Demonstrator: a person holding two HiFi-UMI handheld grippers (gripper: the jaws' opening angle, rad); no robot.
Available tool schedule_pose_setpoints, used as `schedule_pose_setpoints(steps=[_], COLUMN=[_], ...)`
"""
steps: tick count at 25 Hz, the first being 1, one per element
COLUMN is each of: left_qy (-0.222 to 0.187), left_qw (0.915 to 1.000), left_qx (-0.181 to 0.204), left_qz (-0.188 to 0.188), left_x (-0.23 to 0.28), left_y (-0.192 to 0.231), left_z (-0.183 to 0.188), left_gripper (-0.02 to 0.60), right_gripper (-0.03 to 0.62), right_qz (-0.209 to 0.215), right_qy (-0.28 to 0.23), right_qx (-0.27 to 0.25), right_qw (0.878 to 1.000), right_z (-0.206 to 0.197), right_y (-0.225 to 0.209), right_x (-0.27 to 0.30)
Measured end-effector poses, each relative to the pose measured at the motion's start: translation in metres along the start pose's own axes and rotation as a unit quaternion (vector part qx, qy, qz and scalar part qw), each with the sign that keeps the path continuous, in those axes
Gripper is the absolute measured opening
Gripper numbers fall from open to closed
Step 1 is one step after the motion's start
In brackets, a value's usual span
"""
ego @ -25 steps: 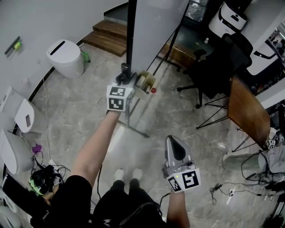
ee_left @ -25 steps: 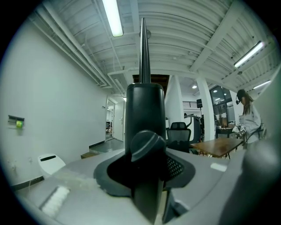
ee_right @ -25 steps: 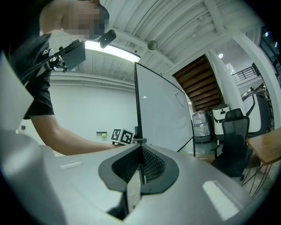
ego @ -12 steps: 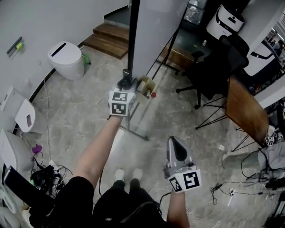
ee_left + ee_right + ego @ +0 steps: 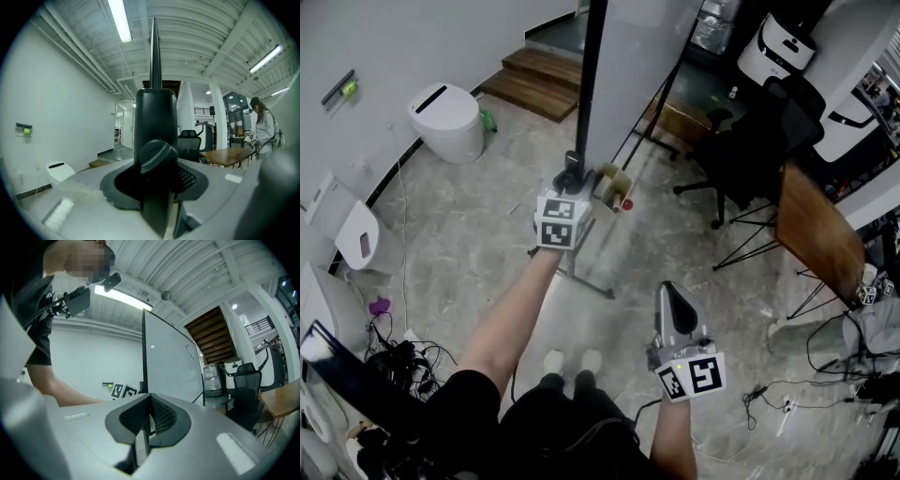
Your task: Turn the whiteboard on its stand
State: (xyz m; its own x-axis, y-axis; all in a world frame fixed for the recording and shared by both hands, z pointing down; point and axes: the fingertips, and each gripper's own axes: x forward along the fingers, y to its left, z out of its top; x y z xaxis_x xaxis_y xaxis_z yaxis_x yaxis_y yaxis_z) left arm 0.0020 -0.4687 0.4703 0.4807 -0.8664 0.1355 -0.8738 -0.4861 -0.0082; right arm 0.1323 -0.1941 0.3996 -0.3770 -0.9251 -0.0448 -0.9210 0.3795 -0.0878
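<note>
clamping the left gripper (image 5: 571, 176) on the whiteboard (image 5: 642, 66) post (image 5: 592, 84) at 12 o'clock, with the knob (image 5: 157, 157) sitting between the jaws. hanging the right gripper (image 5: 673, 298) closed and empty at 5 o'clock. probably best: swinging the post in a slow arc, gripping firmly, watching the stand (image 5: 581, 272) for tipping.

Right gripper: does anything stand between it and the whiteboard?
Nothing visible does. The right gripper, shut and empty, faces the whiteboard across open air; the left gripper clamps the stand post.
</note>
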Motion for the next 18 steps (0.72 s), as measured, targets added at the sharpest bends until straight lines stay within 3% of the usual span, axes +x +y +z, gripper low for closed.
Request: schedule_pose_setpoints(steps=[18], left_qy=[0.001], left_qw=[1.0000], left_qx=[0.003], left_qz=[-0.005], left_x=[-0.072], left_y=[-0.012], left_z=[-0.008], left_gripper=[0.169], right_gripper=[0.009], right_qz=[0.003], right_qy=[-0.001], right_qx=[-0.009], right_qw=[1.000], right_z=[0.005], right_y=[0.034], right_x=[-0.017])
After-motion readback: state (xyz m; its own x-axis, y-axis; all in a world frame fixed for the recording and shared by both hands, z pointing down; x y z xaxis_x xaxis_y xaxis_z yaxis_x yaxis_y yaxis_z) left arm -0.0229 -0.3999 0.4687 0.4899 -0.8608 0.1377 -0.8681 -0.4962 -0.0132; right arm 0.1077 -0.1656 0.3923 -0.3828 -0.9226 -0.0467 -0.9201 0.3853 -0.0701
